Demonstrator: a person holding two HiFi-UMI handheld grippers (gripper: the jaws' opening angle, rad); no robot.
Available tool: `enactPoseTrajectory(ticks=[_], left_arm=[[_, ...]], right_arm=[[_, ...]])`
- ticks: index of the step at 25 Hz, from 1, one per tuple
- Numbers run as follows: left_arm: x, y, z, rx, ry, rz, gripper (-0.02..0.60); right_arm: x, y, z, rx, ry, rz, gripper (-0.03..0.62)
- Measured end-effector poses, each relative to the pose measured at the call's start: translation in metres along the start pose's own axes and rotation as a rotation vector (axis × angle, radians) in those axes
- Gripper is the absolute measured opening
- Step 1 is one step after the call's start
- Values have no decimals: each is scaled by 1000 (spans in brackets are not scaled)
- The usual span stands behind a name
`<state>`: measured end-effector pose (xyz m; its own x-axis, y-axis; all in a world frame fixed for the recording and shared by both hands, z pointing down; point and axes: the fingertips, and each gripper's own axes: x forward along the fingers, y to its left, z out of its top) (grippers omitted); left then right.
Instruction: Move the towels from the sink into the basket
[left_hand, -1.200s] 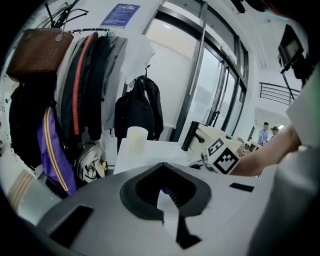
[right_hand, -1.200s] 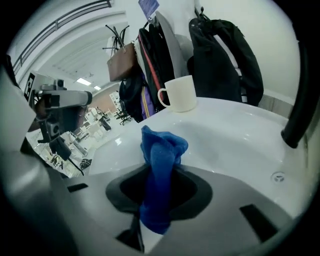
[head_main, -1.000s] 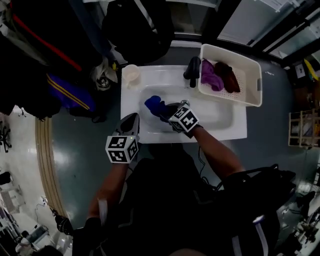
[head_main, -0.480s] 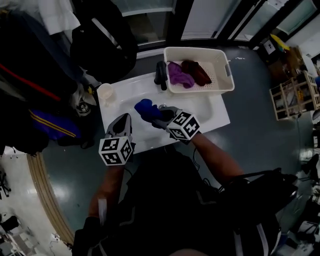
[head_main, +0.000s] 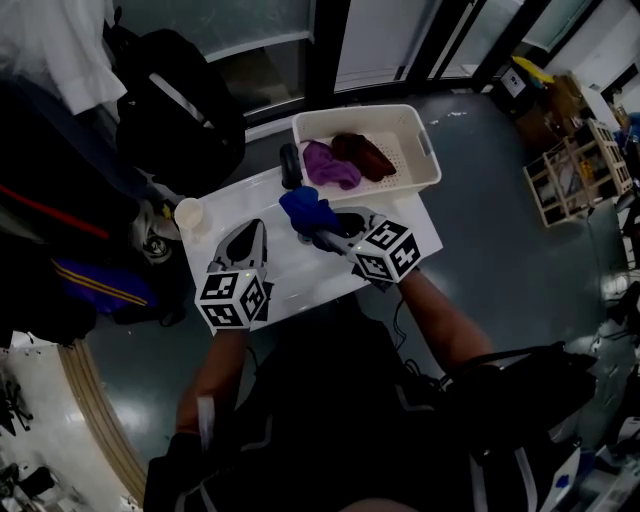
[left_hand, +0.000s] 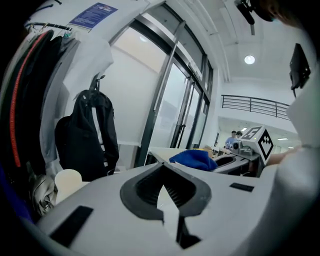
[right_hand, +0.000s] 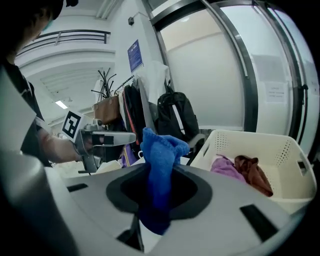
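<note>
right claw: clamped on the blue towel, which bunches out past the tips
right arm: forearm comes in from the near right, claw aimed at the far edge, tipped slightly down
blue towel: held above the sink's far edge, just beside the basket's near left corner
left claw: closed, empty
left arm: forearm straight ahead, claw over the sink's left side
basket: far right corner, holds purple towel and maroon towel

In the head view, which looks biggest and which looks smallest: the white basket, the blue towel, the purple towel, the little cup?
1. White basket
2. Blue towel and purple towel: they look about alike, and the blue one is held up nearer the camera, so no ranking.
3. Cup
</note>
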<state>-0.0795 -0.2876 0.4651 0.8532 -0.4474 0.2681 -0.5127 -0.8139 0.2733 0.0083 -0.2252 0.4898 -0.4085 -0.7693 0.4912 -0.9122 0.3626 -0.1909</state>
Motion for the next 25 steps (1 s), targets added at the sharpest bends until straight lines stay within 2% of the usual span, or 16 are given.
enactPoseTrajectory(ticks=[8, 15, 25], left_arm=[[43, -39, 37, 30, -53, -27, 5], [85, -66, 63, 56, -69, -30, 5], [146, -93, 72, 118, -26, -22, 5]], right_arm=[[-51, -67, 25, 14, -62, -69, 106], [-91, -141, 44, 39, -96, -177, 106], [-97, -251, 39, 105, -25, -337, 107]])
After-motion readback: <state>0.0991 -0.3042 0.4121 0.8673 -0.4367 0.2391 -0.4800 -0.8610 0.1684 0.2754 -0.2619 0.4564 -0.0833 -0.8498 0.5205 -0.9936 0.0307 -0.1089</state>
